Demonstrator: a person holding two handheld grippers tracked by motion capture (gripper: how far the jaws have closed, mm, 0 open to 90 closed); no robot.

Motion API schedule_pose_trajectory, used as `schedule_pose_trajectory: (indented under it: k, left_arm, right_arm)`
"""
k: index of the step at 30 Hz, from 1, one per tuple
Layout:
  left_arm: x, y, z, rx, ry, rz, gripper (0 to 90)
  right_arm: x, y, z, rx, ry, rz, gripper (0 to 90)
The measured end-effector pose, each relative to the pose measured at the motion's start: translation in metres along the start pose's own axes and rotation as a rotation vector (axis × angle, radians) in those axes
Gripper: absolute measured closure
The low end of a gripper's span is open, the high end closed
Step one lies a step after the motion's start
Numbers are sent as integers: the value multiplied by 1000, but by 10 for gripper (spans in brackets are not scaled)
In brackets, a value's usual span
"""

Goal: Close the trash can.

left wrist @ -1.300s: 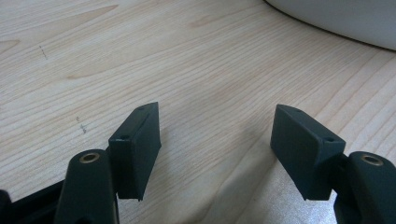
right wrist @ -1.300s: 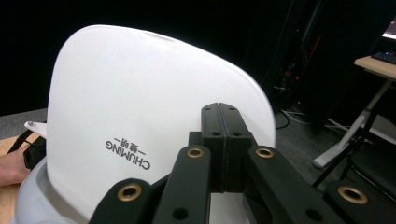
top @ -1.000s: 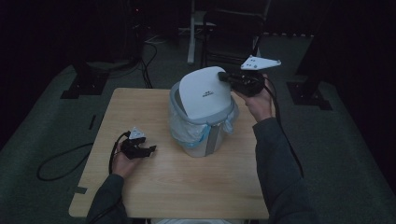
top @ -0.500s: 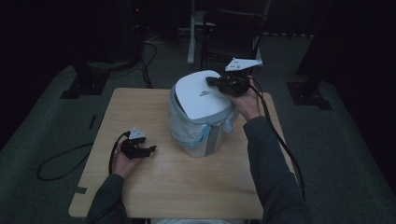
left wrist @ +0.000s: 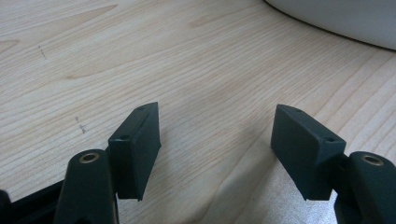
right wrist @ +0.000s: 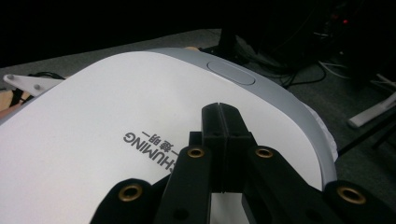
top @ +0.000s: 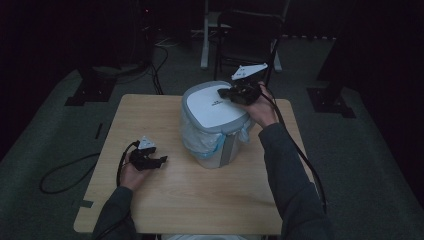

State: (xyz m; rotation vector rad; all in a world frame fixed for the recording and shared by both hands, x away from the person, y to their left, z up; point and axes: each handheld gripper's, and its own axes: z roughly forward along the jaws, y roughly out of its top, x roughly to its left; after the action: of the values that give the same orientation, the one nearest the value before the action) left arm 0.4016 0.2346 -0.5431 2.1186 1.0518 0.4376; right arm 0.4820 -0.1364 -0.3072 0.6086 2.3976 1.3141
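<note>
A bin with a white lid and a pale blue liner bag around its rim stands on the wooden table, a little behind its middle. My right gripper is shut with nothing between its jaws, its tips low over the lid's far right part. In the right gripper view the shut gripper points across the white lid toward an oval button on the grey rim. My left gripper lies on the table left of the bin, open. In its own view the left gripper holds nothing.
A dark chair stands behind the table. Stand bases and cables lie on the floor at the left. The bin's white base is close ahead of the left gripper. Bare wood lies in front of the bin.
My right gripper has moved left and down, from beside the lid's right edge to over the lid. The lid looks lower than before. The left gripper has stayed put.
</note>
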Motion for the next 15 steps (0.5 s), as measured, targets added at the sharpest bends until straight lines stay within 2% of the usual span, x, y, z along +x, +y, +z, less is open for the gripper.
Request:
schedule_pose_trajectory:
  k: [5,10,15]
  left_arm:
    - [0,0,0,2,3,1,339]
    - [-1,0,0,3,3,4,339]
    - [0,0,0,0,-2,-2,339]
  right_arm:
    - [-2,0,1,2,16,12,900]
    - [-1,2,4,34,23,8,900]
    - [-1,0,1,16,21,10,900]
